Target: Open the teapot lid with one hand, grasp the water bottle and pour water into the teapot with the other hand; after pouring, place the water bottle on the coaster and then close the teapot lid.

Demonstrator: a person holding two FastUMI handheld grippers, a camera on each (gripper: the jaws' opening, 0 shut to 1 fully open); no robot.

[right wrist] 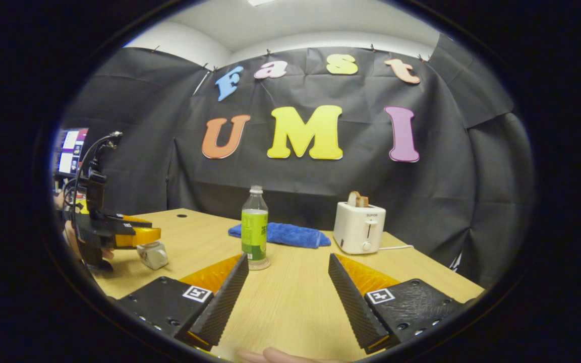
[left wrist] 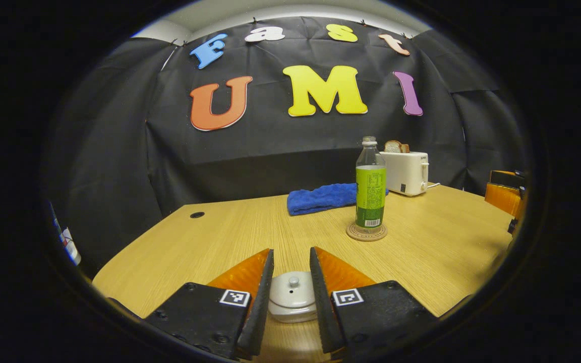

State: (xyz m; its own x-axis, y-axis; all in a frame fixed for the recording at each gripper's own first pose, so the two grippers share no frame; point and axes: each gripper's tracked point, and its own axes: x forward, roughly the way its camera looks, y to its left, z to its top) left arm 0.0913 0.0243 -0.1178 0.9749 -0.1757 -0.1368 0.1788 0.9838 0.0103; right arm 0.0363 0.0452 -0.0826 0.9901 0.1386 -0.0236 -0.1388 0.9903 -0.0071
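Observation:
In the left gripper view a small white teapot [left wrist: 292,298], its lid [left wrist: 293,288] on, sits on the table low between my left gripper's [left wrist: 291,254] fingers. The fingers stand apart on either side of it, above the lid, without pressing it. Farther off, a clear water bottle [left wrist: 370,187] with a green label stands upright on a round coaster [left wrist: 366,233]. In the right gripper view my right gripper [right wrist: 288,259] is open and empty above the table. The bottle [right wrist: 254,227] stands just beyond its left finger. The left gripper [right wrist: 150,235] hovers over the teapot [right wrist: 153,255] at far left.
A folded blue towel [left wrist: 321,197] lies behind the bottle. A white toaster [left wrist: 405,172] holding a slice of bread stands at the back right, with its cord on the table. A cable hole [left wrist: 197,215] is in the tabletop at the back left. A screen [right wrist: 71,148] glows at far left.

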